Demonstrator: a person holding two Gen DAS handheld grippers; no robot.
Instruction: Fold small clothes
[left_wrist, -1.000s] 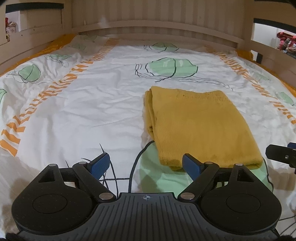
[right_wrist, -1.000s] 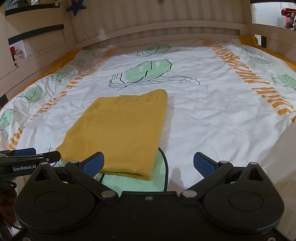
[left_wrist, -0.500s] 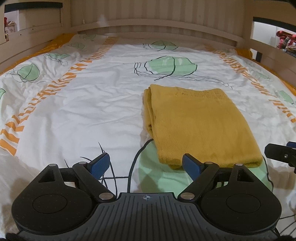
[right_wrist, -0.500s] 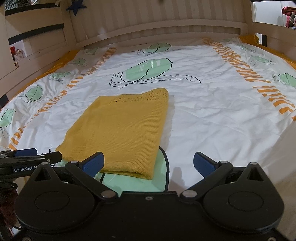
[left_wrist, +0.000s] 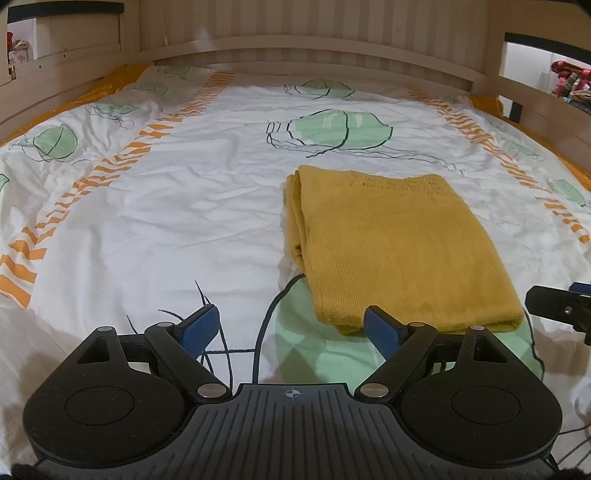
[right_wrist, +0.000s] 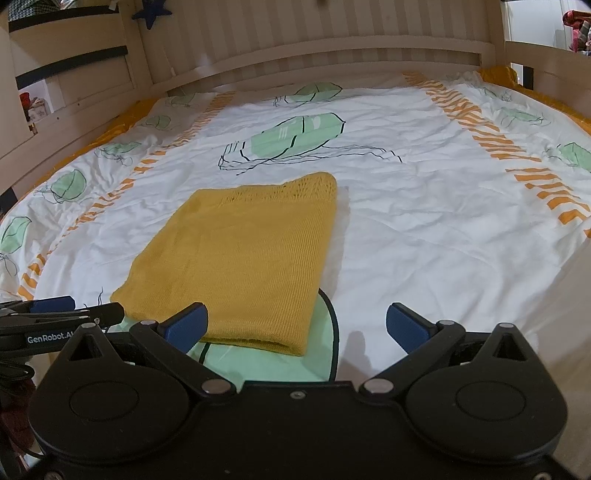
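I see the yellow knit garment (left_wrist: 399, 243) lying folded into a flat rectangle on the bed (left_wrist: 155, 221), toward its near edge and partly over a green leaf print. My left gripper (left_wrist: 291, 326) has its jaws spread wide and empty; the garment's near left corner sits just ahead of the right-hand jaw. My right gripper (right_wrist: 297, 325) is likewise wide open, holding nothing, with the garment's (right_wrist: 243, 258) near edge just beyond its left-hand jaw. Neither pair touches the cloth, as far as I can tell.
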